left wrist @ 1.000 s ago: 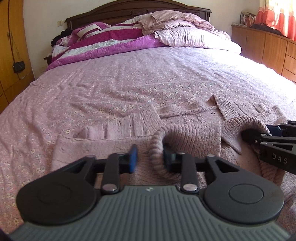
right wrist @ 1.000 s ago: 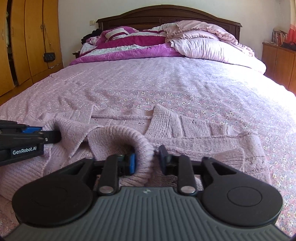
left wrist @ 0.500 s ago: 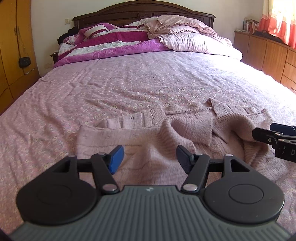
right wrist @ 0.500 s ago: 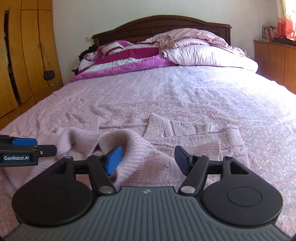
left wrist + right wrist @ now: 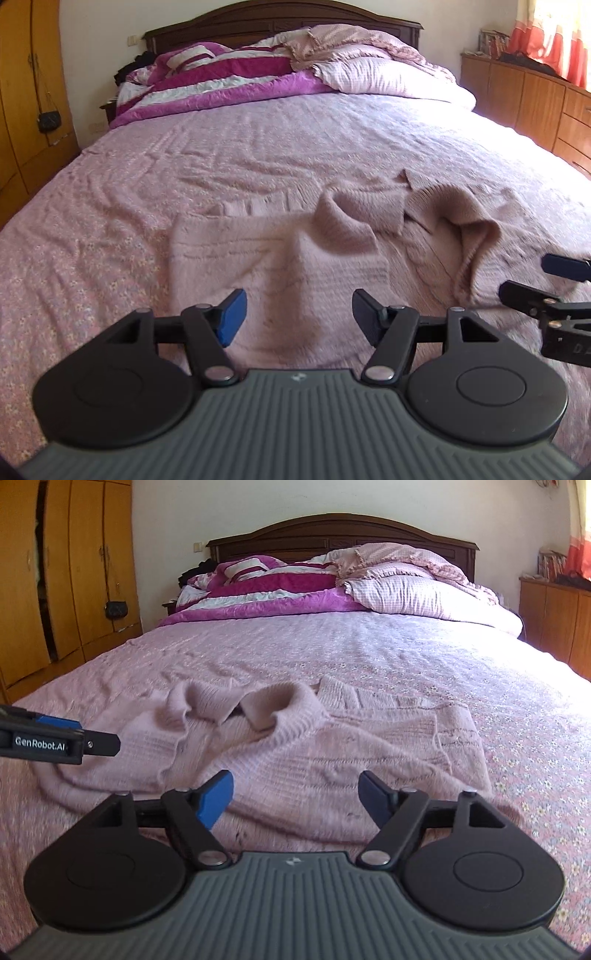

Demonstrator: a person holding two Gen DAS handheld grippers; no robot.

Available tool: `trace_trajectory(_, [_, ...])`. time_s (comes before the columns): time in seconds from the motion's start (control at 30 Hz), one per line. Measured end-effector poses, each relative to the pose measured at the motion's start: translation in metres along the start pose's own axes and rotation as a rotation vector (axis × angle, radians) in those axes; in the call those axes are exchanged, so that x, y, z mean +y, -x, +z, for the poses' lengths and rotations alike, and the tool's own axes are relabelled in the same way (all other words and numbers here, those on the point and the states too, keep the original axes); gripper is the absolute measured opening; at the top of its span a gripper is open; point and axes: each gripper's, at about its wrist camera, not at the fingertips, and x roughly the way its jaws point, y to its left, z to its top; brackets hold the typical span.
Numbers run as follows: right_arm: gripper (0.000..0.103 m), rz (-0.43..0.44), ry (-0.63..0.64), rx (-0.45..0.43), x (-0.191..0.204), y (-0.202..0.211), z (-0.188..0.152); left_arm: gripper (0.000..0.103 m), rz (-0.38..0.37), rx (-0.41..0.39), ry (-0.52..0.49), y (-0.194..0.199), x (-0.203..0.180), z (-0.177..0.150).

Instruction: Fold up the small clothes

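A small pale pink knitted sweater point(image 5: 295, 258) lies on the pink floral bedspread point(image 5: 147, 166), its two sleeve ends folded in and humped near the middle. It also shows in the right wrist view point(image 5: 332, 753). My left gripper point(image 5: 297, 314) is open and empty, held just above the sweater's near edge. My right gripper point(image 5: 295, 794) is open and empty, above the sweater's right half. The right gripper shows at the right edge of the left wrist view point(image 5: 546, 280), and the left gripper at the left edge of the right wrist view point(image 5: 92, 738).
Piled magenta and pink quilts point(image 5: 258, 77) and a dark wooden headboard point(image 5: 340, 531) are at the far end of the bed. Wooden wardrobes point(image 5: 55, 572) stand to the left, low wooden drawers point(image 5: 535, 99) to the right.
Both grippers were shut on the sweater's sleeve ends a second ago. They have opened, let the sleeves drop onto the sweater, and drawn back and up.
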Motion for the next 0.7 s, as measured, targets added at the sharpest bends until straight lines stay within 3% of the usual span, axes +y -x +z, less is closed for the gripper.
trace_trajectory(0.23, [0.085,0.009,0.072,0.013,0.014,0.000,-0.008,0.065,-0.019,0.032,-0.065,-0.002,-0.014,-0.013])
trace_trajectory(0.4, [0.088,0.003,0.130,0.013,0.022,-0.001,-0.014,0.065,0.021,0.044,-0.129,-0.008,-0.023,-0.017])
trace_trajectory(0.7, [0.089,-0.013,0.223,0.008,0.031,-0.012,-0.017,0.065,0.030,0.045,-0.246,-0.016,-0.036,-0.024])
